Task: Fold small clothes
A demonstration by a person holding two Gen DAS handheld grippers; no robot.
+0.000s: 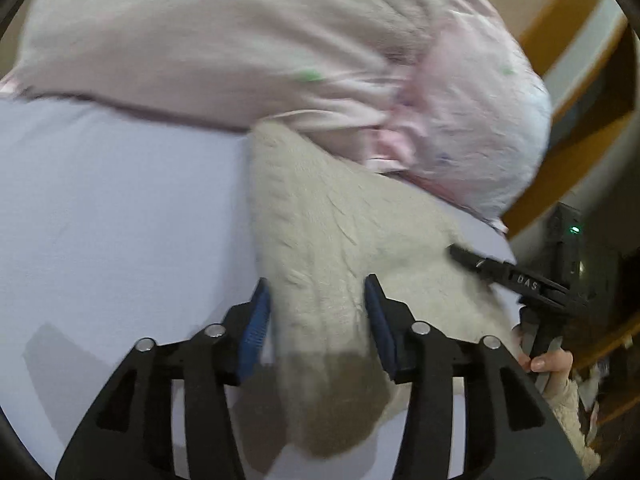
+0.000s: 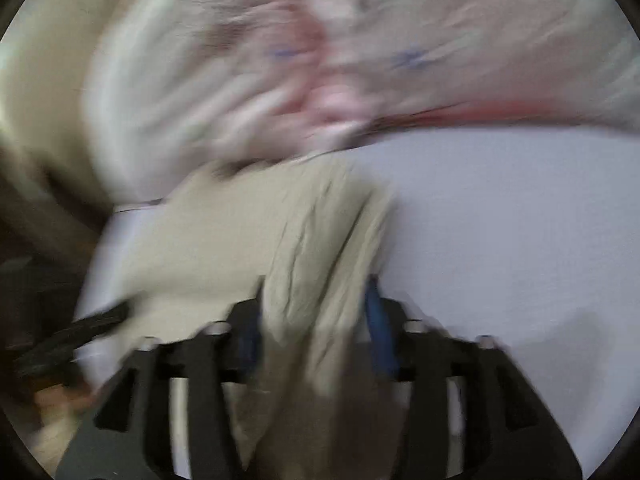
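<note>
1. My left gripper (image 1: 316, 320): fingers spread, beige knit garment (image 1: 340, 240) lying between the blue pads (image 1: 256, 320) and running forward of the tips.
2. My right gripper (image 2: 316, 312): fingers apart, a bunched fold of the same knit between them (frame blurred; contact unclear).
3. Pink bedding (image 1: 240, 40) lies beyond the tips, lavender sheet (image 1: 100, 200) beneath.

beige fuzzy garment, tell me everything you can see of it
The beige fuzzy garment looks like soft fleece or knit, creased and bunched. It lies on the pale lavender surface, its far end against the pink printed cloth. Cloth sits between the jaws of the left gripper and the right gripper; the grip is unclear.
</note>
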